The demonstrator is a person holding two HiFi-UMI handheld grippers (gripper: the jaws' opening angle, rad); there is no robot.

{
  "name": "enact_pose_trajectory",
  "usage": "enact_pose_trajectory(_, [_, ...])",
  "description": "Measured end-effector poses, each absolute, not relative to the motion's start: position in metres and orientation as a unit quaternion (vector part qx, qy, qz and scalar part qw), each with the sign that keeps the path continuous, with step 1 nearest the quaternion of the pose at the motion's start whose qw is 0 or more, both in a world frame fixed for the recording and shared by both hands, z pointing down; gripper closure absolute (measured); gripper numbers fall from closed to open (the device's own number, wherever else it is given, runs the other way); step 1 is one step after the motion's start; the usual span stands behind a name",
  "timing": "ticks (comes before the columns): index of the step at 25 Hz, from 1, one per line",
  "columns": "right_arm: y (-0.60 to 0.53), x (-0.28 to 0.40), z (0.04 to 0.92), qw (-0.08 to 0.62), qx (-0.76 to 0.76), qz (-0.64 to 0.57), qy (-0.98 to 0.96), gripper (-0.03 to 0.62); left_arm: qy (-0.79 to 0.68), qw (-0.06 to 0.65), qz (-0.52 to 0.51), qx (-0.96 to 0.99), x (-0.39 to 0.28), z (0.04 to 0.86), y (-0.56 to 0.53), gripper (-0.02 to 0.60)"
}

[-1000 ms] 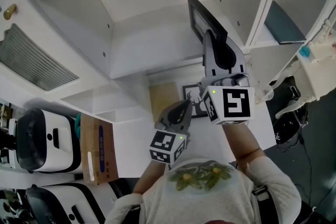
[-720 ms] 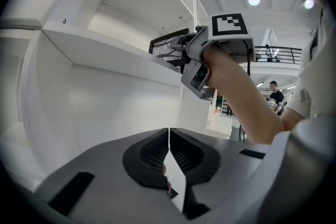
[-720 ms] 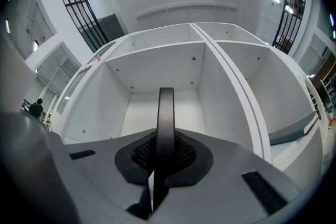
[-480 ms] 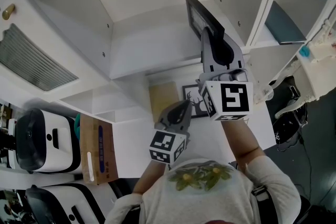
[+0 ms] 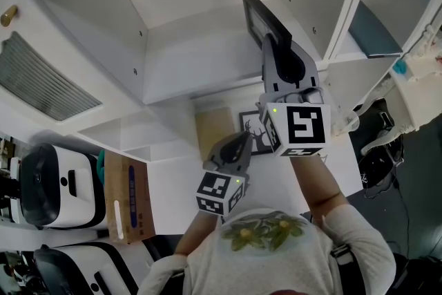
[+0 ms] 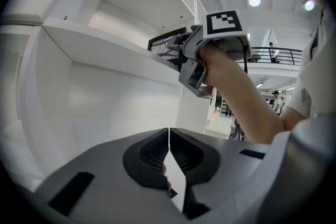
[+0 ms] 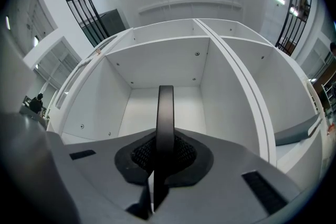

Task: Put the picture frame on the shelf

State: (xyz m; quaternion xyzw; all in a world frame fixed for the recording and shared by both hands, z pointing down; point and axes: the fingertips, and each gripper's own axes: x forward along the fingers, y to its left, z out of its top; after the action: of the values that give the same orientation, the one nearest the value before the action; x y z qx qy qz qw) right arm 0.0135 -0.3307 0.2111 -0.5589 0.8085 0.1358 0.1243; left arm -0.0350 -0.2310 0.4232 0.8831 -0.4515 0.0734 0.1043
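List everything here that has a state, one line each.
frame: clamped edge-on, raised into the shelf opening, not yet let go.
right gripper: shut on the frame.
left gripper: shut, nothing in it, lower than the right gripper.
shelf compartment: empty inside.
deer picture: lying flat on the white surface below.
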Motion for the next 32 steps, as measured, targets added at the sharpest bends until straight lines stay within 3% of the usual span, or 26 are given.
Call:
enact_pose_trajectory(11, [-0.315, 0.021, 0.201, 0.157, -0.556, 0.140, 0.804, 0.554, -0.449, 0.104, 0.073, 0.884, -0.038, 0.424, -0.230, 0.548])
enact_pose_trajectory(17, [-0.307, 0.021, 0.205, 0.146, -0.547, 0.145, 0.811, 0.474, -0.445, 0.101, 0.073, 0.887, -0.034, 0.421, -0.227, 0.548])
enact_pose_trajectory(29, [-0.288, 0.032, 0.236, 0.139, -0.564, 0.135, 0.803, 0.479, -0.441, 0.098, 0.076, 0.889, -0.032, 0.420, -0.223, 0.548])
enact_pose_trajectory(32, [-0.288, 0.033, 0.239, 0.134, -0.567, 0.135, 0.801, 0.507, -0.440, 0.098, 0.076, 0.890, -0.031, 0.420, -0.222, 0.548])
